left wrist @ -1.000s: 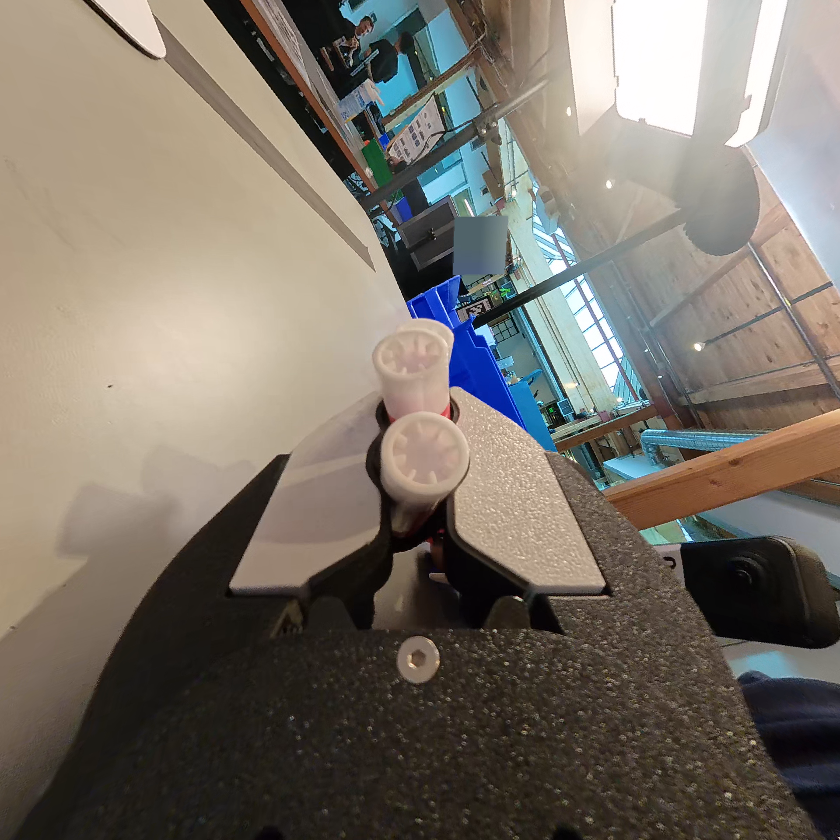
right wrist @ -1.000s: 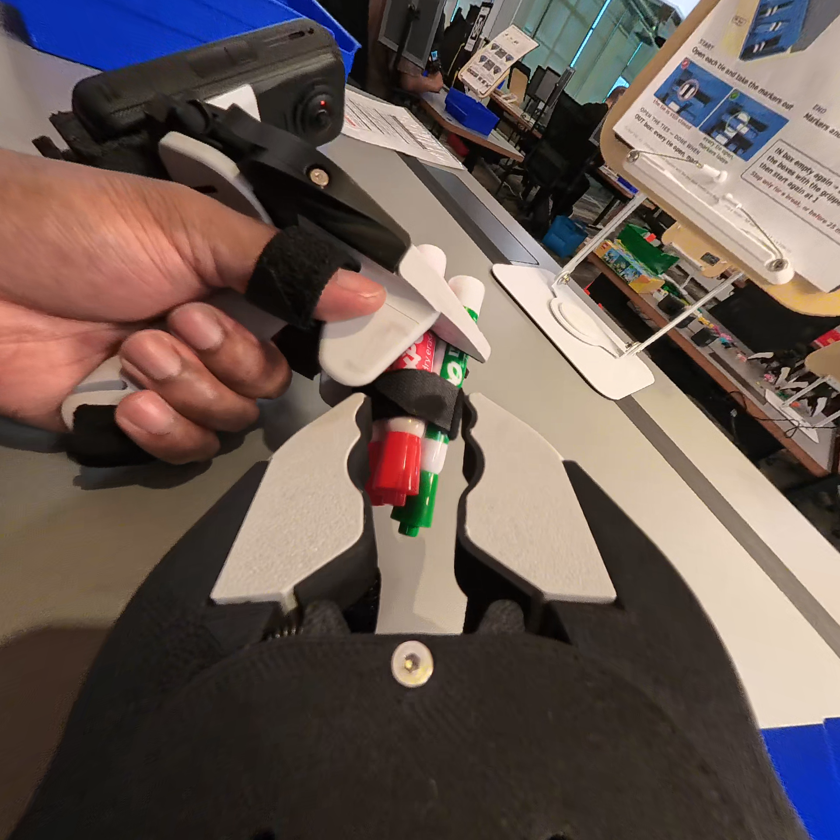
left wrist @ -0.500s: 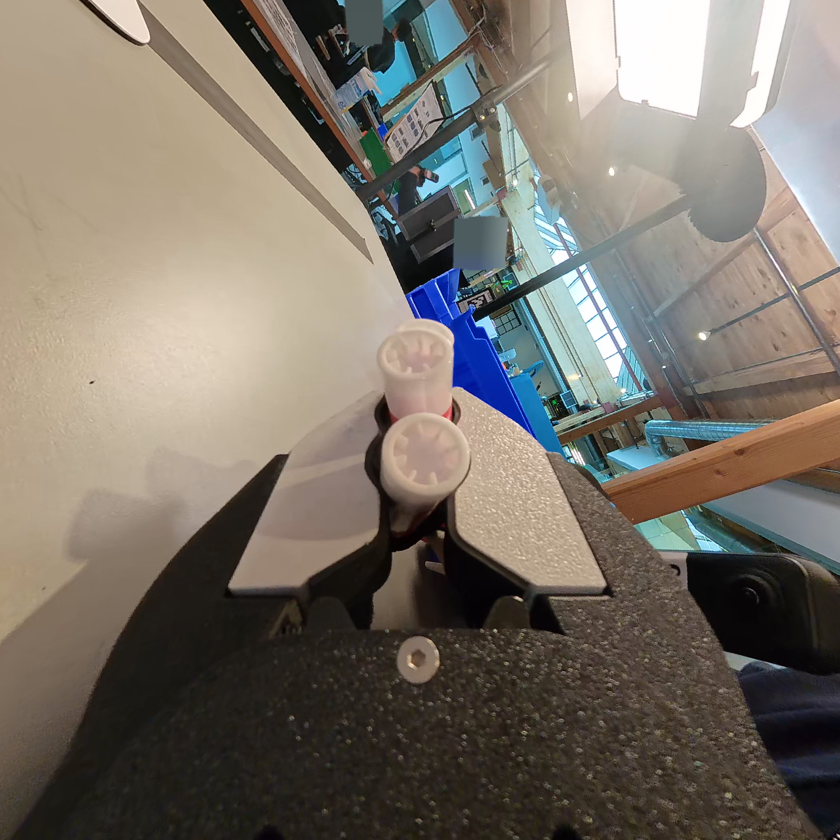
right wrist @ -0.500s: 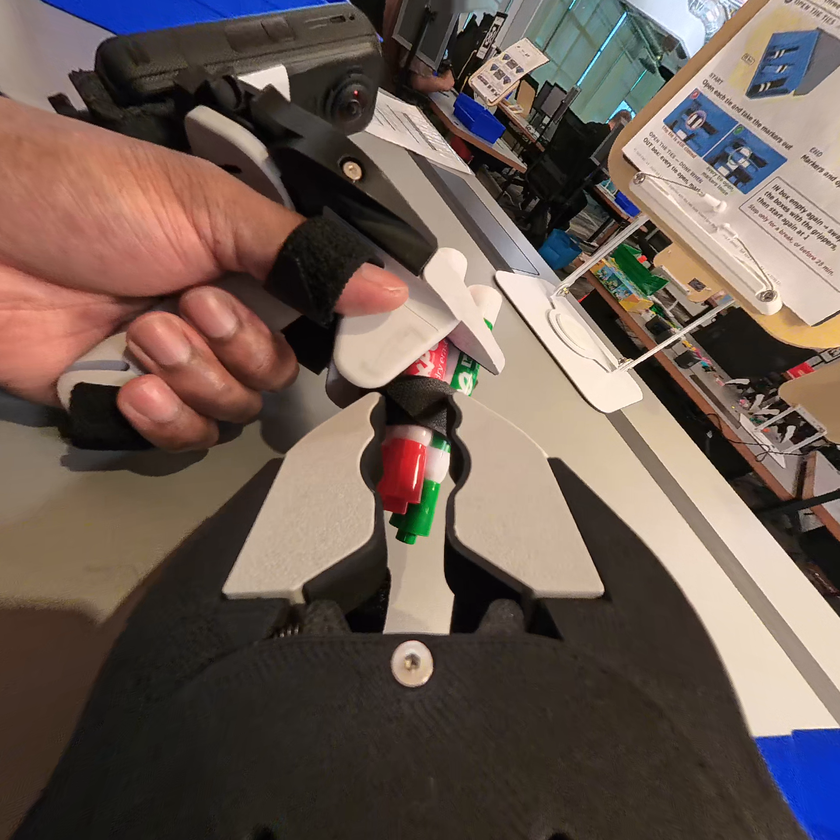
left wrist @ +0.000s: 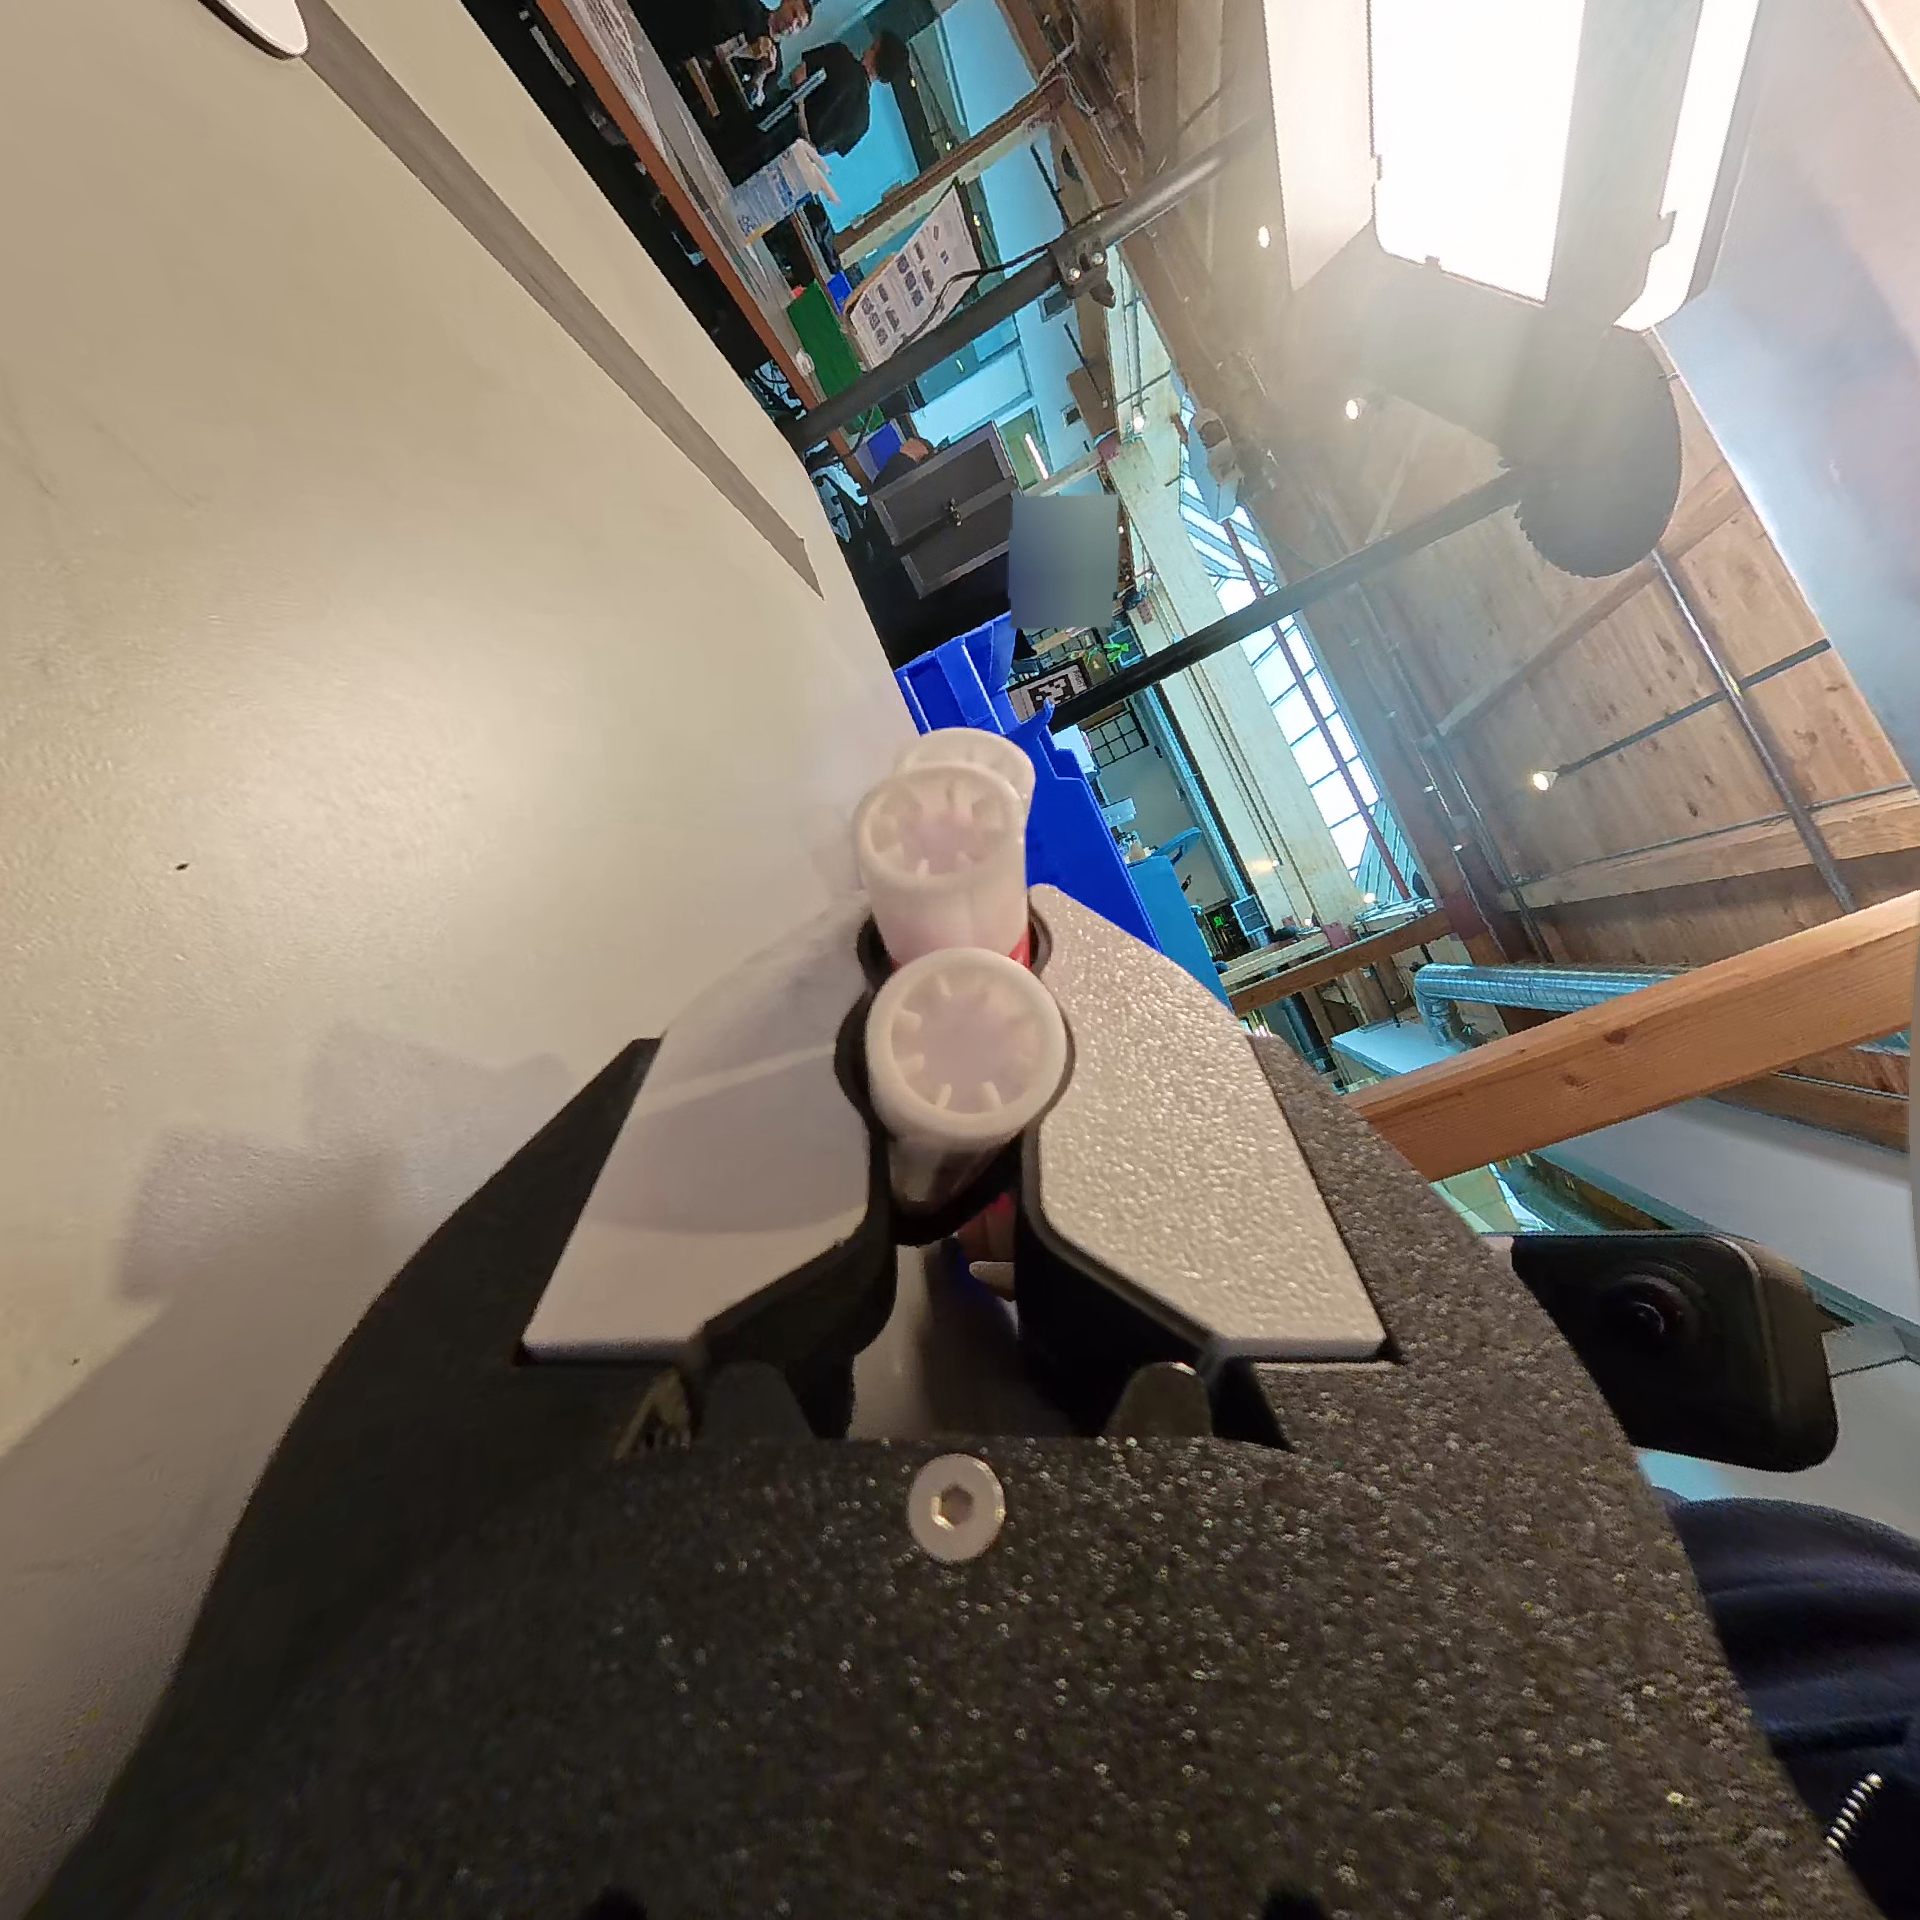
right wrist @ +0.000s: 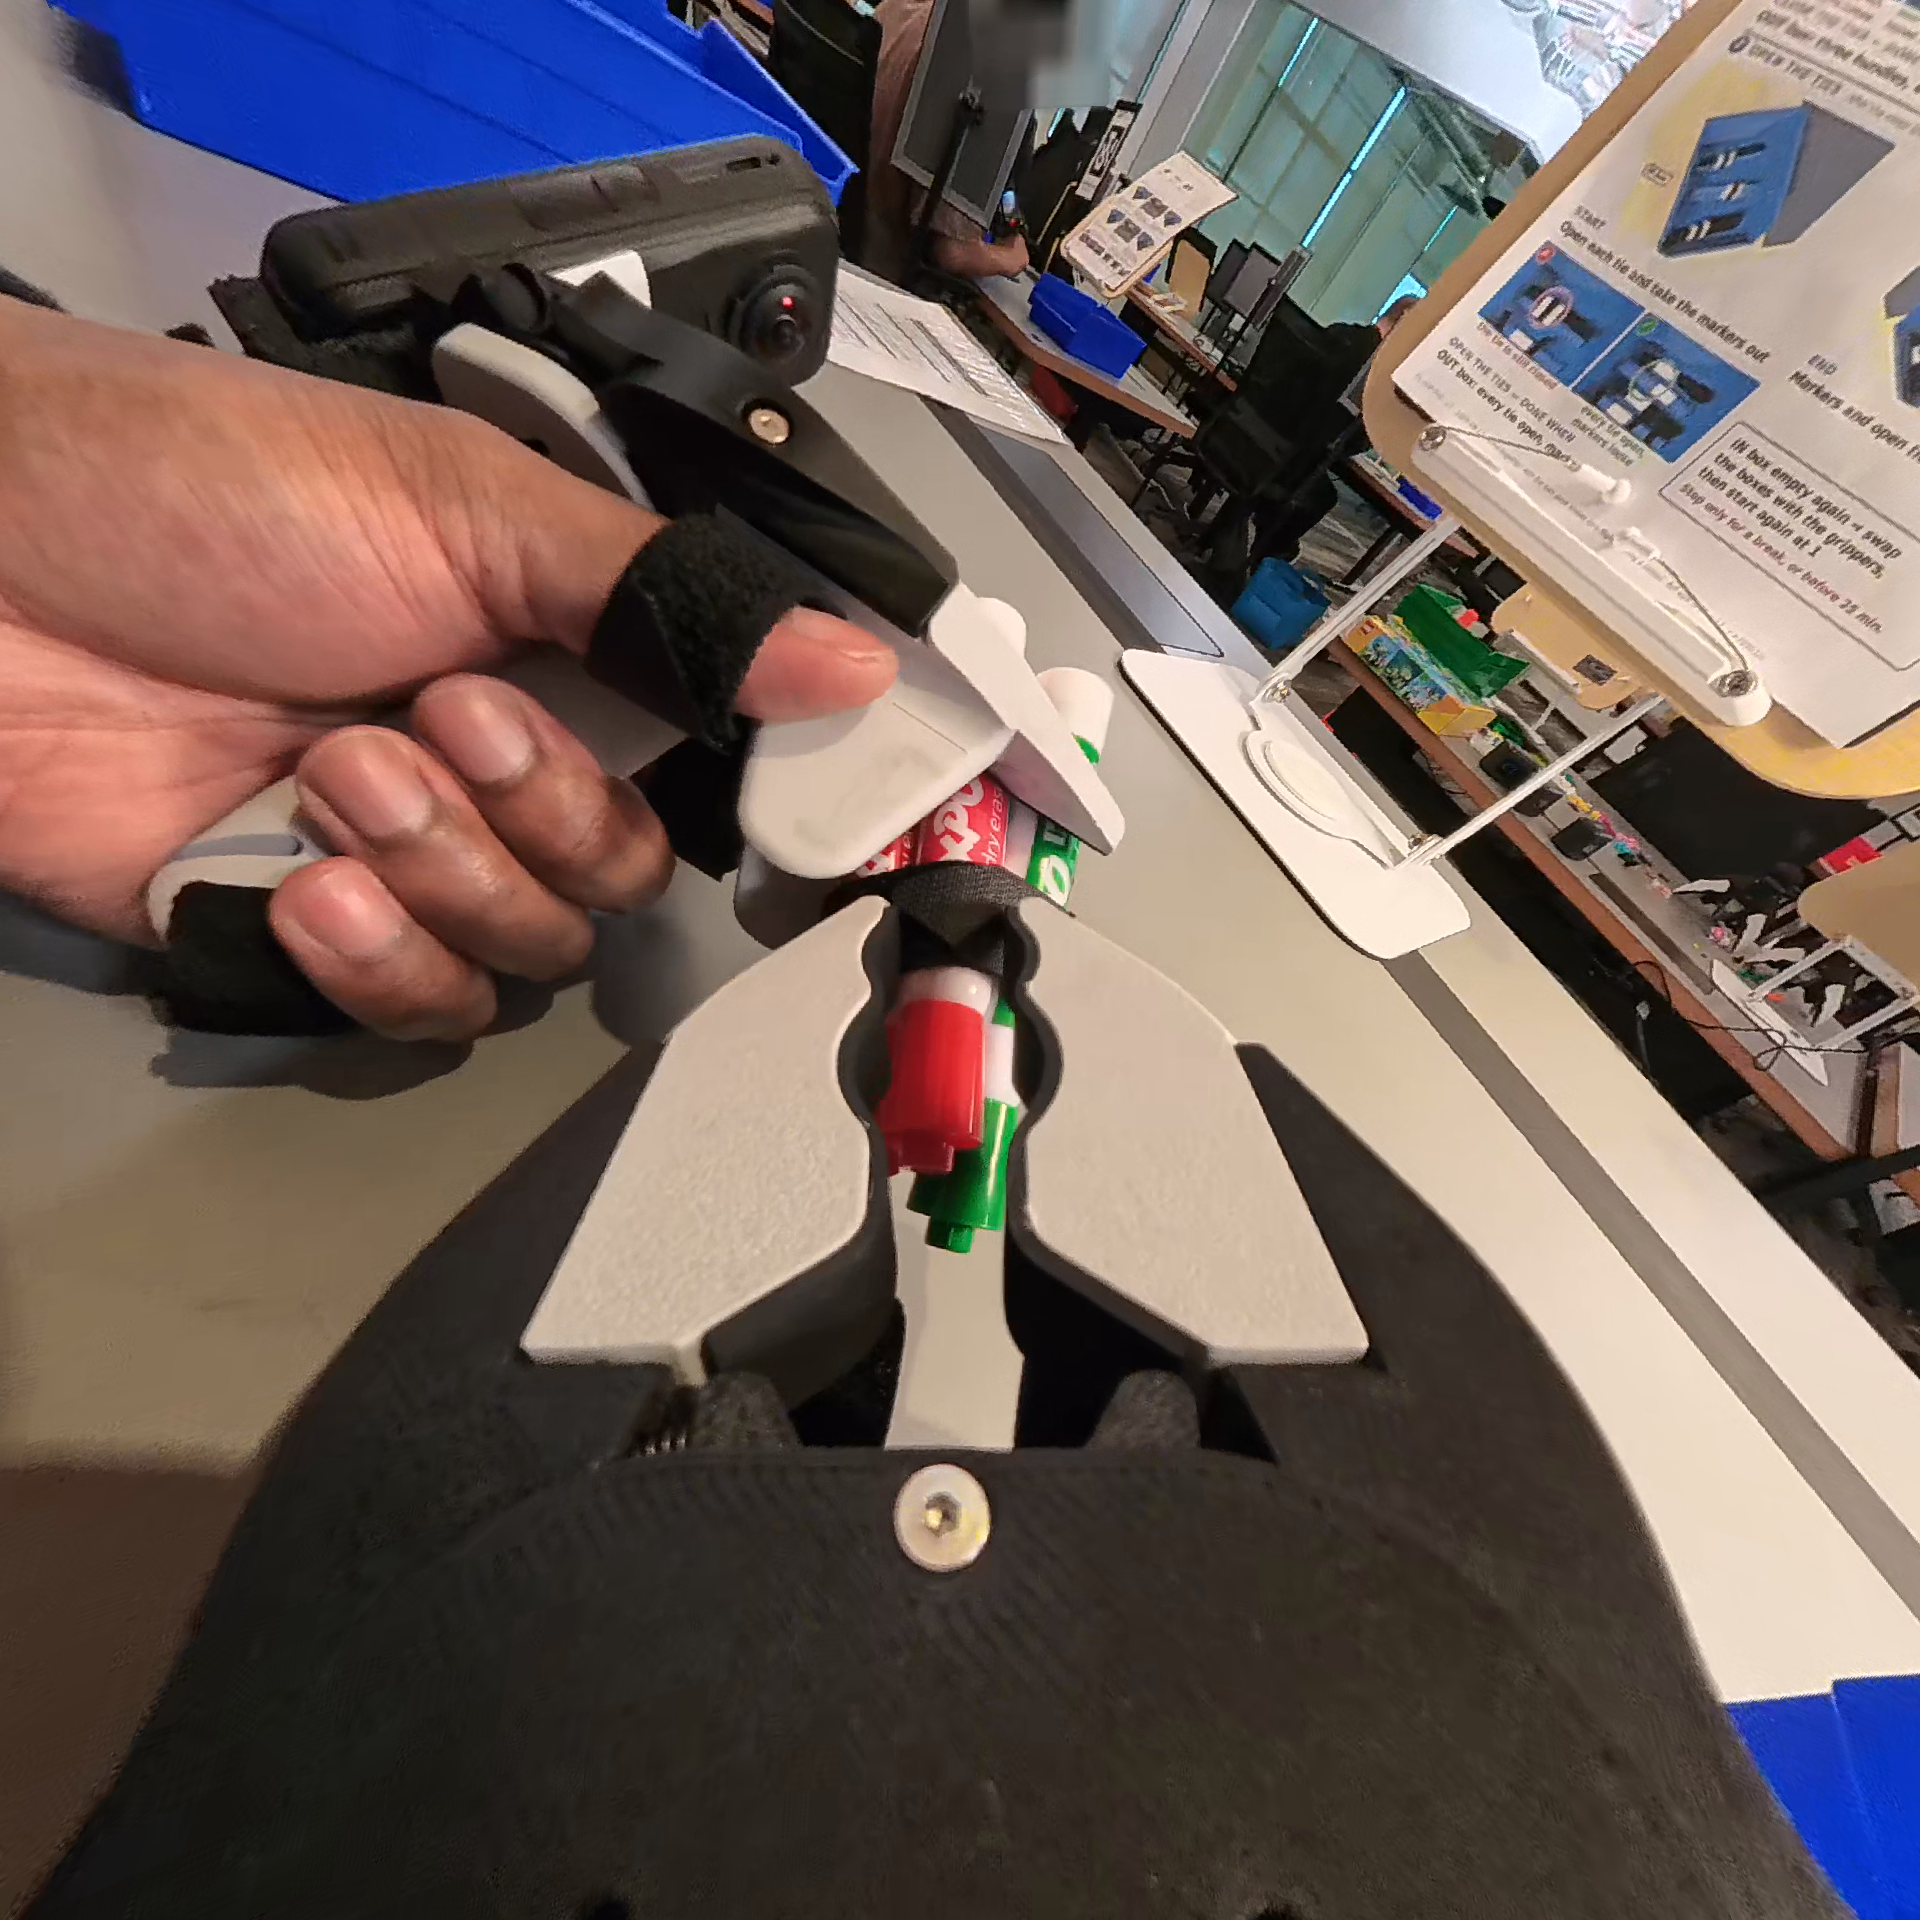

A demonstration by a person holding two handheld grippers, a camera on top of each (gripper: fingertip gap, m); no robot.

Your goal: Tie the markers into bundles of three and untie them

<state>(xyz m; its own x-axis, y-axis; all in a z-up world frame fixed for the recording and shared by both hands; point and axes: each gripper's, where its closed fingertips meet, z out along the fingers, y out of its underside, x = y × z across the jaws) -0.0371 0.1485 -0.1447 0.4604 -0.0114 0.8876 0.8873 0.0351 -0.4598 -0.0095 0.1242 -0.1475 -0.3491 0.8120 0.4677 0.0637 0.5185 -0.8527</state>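
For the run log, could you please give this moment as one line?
left gripper: shut on marker bundle | right gripper: shut on black tie | above table

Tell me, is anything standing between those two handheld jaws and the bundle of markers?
Nothing visible does. The left gripper clamps the white-barrelled marker bundle directly, and the right gripper closes on the black fabric strap wrapped around it, above the grey table.

The right gripper [right wrist: 951, 940] pinches the black tie [right wrist: 951, 894] around a red marker [right wrist: 932, 1081] and green marker [right wrist: 977, 1174], whose far ends the hand-held left gripper [right wrist: 997, 800] clamps above the grey tabletop [right wrist: 312, 1226].
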